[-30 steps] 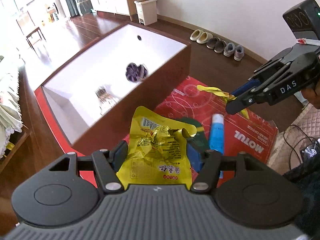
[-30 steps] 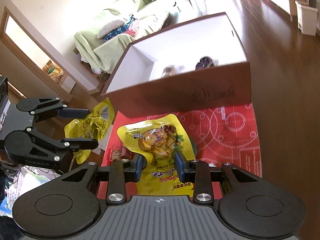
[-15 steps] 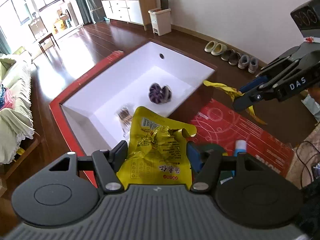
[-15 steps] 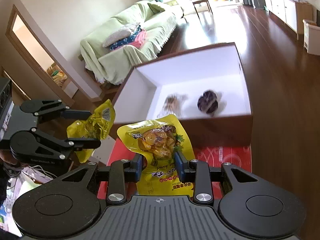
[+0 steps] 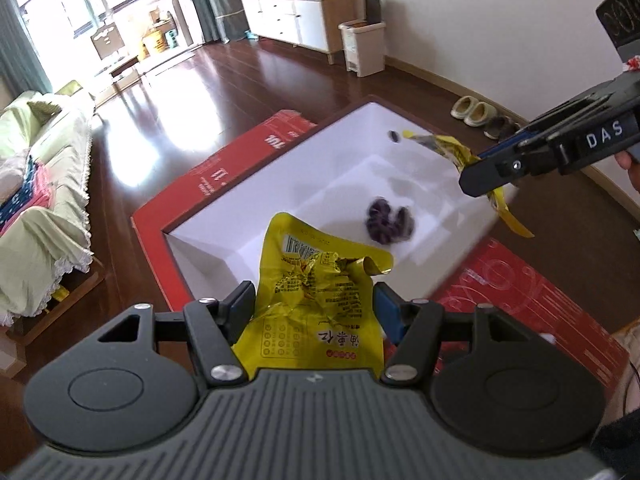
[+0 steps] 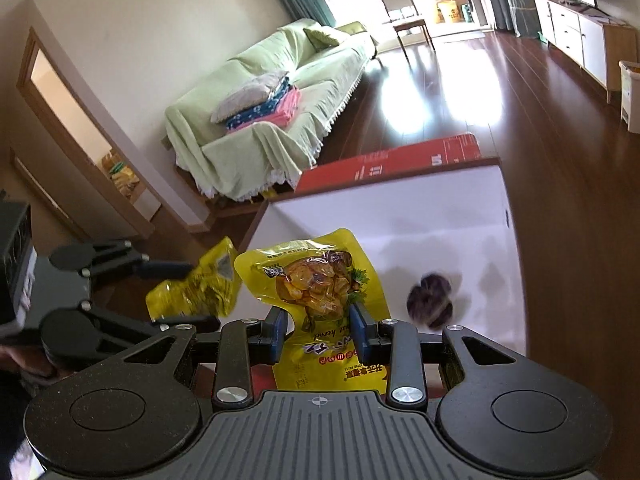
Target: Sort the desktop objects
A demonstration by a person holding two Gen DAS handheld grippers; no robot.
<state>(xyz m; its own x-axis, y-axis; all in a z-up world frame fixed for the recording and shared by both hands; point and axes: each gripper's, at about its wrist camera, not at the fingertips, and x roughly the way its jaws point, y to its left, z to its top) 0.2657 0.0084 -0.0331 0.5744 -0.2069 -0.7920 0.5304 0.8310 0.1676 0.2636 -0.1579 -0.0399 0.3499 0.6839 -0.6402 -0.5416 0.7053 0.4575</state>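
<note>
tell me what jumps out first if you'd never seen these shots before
Two crinkled yellow foil snack packets stand out, one clamped in the left gripper, the other in the right gripper. Both hang over a large open cardboard box with a white inside and red flaps. On its floor lies a dark purple fabric scrunchie, blurred.

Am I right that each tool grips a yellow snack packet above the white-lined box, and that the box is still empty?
Not quite. The box is not empty: a dark purple object lies on its white floor, as both wrist views show. Otherwise correct: the left tool and right tool each grip a yellow snack packet above it.
</note>
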